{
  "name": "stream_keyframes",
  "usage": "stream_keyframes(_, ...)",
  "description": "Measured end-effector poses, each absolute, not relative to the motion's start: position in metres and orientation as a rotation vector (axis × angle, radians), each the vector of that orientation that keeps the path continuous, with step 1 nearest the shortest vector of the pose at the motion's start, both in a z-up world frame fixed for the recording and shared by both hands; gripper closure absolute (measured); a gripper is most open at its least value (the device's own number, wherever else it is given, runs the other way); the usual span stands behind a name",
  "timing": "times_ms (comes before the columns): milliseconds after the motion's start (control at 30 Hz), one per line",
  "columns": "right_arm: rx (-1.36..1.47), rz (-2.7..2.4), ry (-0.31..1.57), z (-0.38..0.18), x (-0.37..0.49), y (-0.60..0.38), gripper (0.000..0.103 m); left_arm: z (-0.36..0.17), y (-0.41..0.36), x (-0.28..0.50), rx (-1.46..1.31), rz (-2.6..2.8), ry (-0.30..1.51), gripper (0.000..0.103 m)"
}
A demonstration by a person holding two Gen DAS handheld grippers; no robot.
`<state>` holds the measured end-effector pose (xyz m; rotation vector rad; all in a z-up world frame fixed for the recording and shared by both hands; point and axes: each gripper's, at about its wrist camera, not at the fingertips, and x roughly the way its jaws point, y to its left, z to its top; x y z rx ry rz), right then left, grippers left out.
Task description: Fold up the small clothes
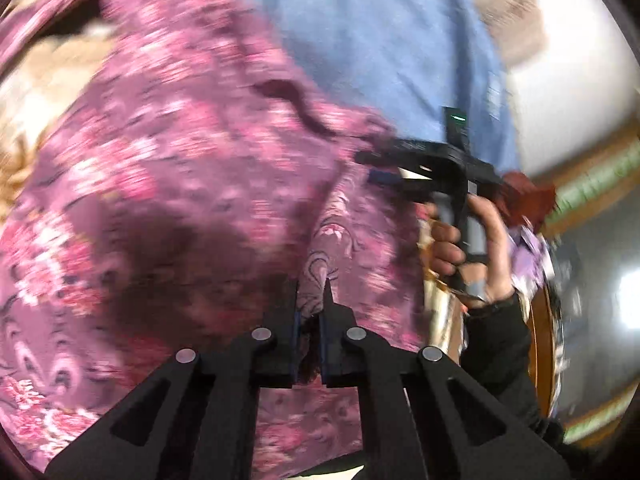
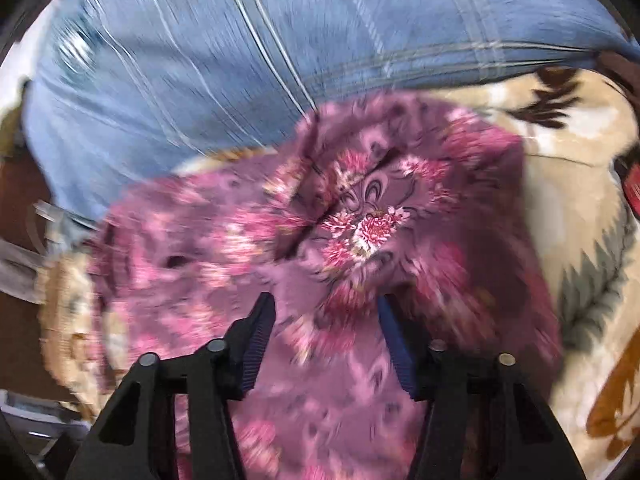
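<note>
Garment (image 2: 304,264) on blanket (image 2: 568,216), jeans (image 2: 208,52) behind.

Floral garment (image 2: 304,264) blocks centre — blanket (image 2: 568,208) seemingly clear.

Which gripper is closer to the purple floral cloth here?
Left. The left gripper is pinched shut on a fold of the floral cloth. The right gripper has its jaws apart just over the cloth, gripping nothing.

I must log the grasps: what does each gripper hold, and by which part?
The left gripper pinches a raised fold of the purple floral cloth garment. The right gripper is open above it, holding nothing.
</note>
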<state>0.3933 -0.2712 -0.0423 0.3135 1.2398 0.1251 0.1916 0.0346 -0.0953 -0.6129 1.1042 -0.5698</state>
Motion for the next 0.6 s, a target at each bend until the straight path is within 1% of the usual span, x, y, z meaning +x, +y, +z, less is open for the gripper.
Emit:
stream_keyframes(33, 0.284, 0.115, 1.256, -0.047, 0.397, -0.264, 0.068, -0.104, 0.04, 0.194, -0.636, -0.541, 1.127, 0.098)
stream_keyframes(100, 0.262, 0.201, 1.22, -0.037, 0.395, -0.251, 0.068, -0.117, 0.046, 0.196, -0.652, -0.508, 1.152, 0.098)
stream_keyframes(133, 0.272, 0.237, 1.175, -0.027, 0.387, -0.253, 0.064, -0.119, 0.047, 0.193, -0.645, -0.499, 1.155, 0.098)
stream_keyframes(167, 0.277, 0.246, 1.131, -0.015, 0.377, -0.258, 0.058, -0.12, 0.048, 0.192, -0.643, -0.494, 1.158, 0.098)
stream_keyframes(200, 0.279, 0.221, 1.095, -0.004, 0.368, -0.268, 0.043, -0.121, 0.047, 0.191, -0.648, -0.495, 1.159, 0.098)
stream_keyframes(233, 0.281, 0.177, 1.06, 0.004, 0.358, -0.281, 0.036, -0.12, 0.047, 0.189, -0.657, -0.497, 1.157, 0.098)
stream_keyframes(300, 0.27, 0.039, 1.012, 0.016, 0.336, -0.313, 0.037, -0.116, 0.046, 0.187, -0.644, -0.503, 1.146, 0.098)
stream_keyframes(367, 0.294, -0.038, 1.002, 0.017, 0.318, -0.34, 0.037, -0.115, 0.046, 0.185, -0.633, -0.501, 1.139, 0.098)
stream_keyframes(467, 0.334, -0.066, 1.035, 0.003, 0.306, -0.365, 0.042, -0.117, 0.044, 0.192, -0.623, -0.481, 1.141, 0.098)
stream_keyframes(533, 0.334, -0.064, 1.074, -0.012, 0.311, -0.37, 0.056, -0.118, 0.044, 0.192, -0.614, -0.473, 1.14, 0.098)
stream_keyframes(567, 0.316, -0.049, 1.096, -0.019, 0.316, -0.369, 0.06, -0.116, 0.044, 0.192, -0.613, -0.471, 1.137, 0.099)
stream_keyframes(600, 0.28, -0.032, 1.113, -0.027, 0.323, -0.363, 0.073, -0.113, 0.045, 0.191, -0.612, -0.472, 1.136, 0.099)
